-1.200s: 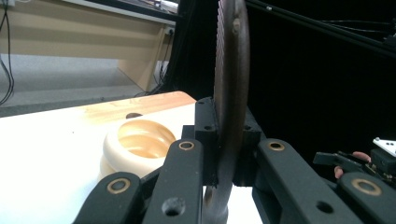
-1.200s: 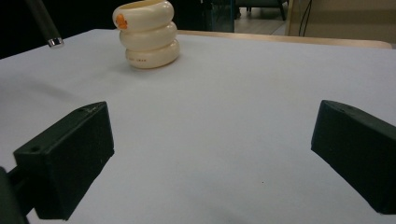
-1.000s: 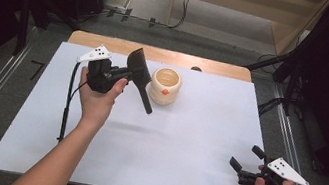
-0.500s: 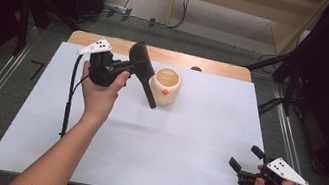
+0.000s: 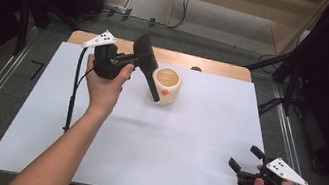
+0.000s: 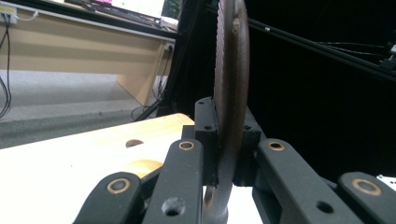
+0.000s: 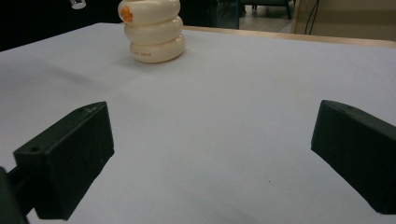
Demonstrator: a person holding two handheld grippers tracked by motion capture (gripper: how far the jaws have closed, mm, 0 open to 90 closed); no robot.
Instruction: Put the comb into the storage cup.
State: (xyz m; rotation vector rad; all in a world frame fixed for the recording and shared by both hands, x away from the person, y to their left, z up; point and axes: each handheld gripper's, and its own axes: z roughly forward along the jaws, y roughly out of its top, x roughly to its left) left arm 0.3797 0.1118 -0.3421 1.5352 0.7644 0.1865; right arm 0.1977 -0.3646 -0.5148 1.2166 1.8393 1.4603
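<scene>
One dark spatula clamped in left gripper, one cream holder, one idle right gripper

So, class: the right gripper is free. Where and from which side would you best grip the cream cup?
Probably by the wall of the cup, one jaw inside the open mouth and one outside, coming from above on its right. It stands upright, and the spatula in the left gripper crosses its left side. The right gripper stands open.

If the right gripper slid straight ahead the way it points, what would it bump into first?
Probably the cream cup. The right gripper has open jaws with bare white table cover ahead, and the cup stands far off, a bit left of its line, so it might just miss.
</scene>
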